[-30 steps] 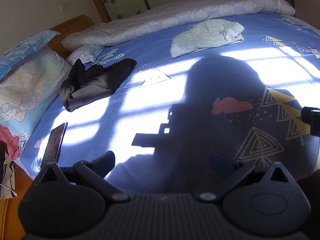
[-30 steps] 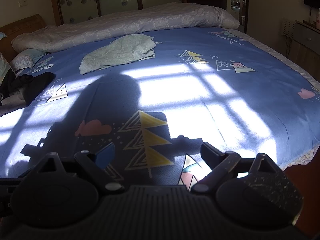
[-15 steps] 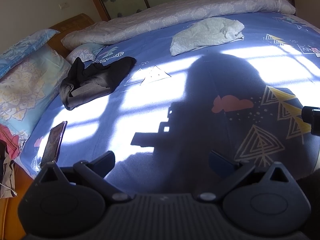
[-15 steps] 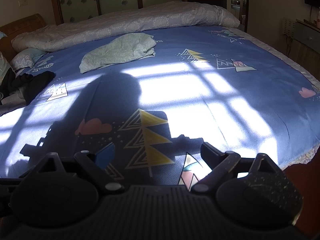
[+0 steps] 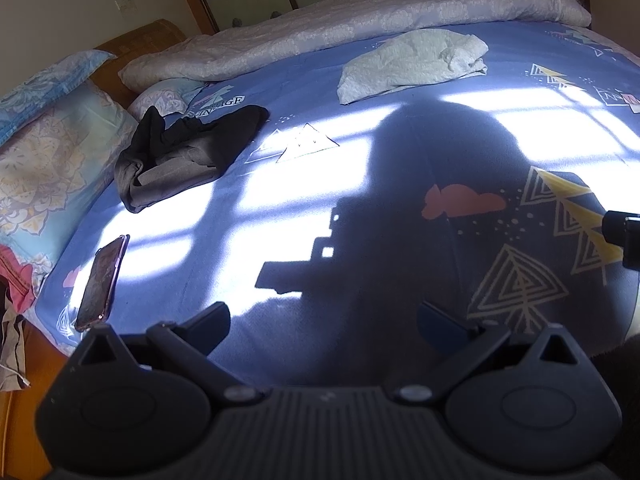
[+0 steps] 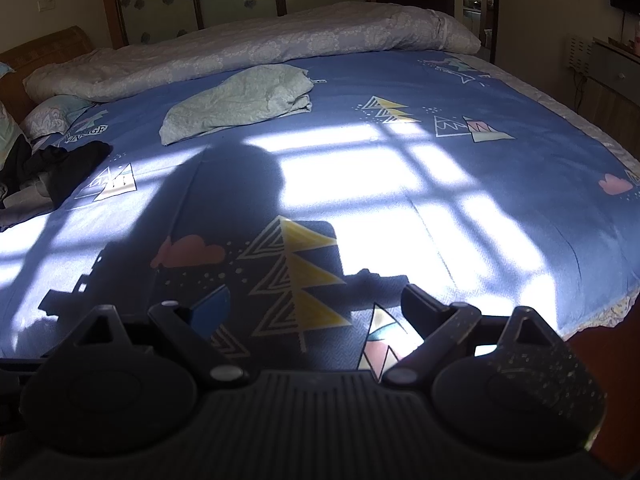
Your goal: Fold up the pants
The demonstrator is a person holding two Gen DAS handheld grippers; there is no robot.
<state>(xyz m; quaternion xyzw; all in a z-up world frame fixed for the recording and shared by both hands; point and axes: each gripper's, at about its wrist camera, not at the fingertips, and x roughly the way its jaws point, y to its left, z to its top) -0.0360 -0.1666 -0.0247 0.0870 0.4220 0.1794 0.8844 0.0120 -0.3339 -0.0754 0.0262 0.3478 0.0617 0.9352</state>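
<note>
A crumpled heap of dark pants (image 5: pixel 184 156) lies on the blue bedsheet (image 5: pixel 320 184) at the left, near the pillows; it also shows at the left edge of the right wrist view (image 6: pixel 60 168). A pale green folded garment (image 5: pixel 412 64) lies farther back, and shows in the right wrist view too (image 6: pixel 240 104). My left gripper (image 5: pixel 324 320) is open and empty above the near part of the bed. My right gripper (image 6: pixel 316 312) is open and empty over the near edge, far from both garments.
A phone (image 5: pixel 102 282) lies at the bed's left edge. Patterned pillows (image 5: pixel 44 160) and a rolled duvet (image 5: pixel 360 20) line the left and back. A cabinet (image 6: pixel 608 76) stands at the right. The bed's near right edge (image 6: pixel 592 316) drops to the floor.
Both views have shifted very slightly; the garments and both grippers stand as before.
</note>
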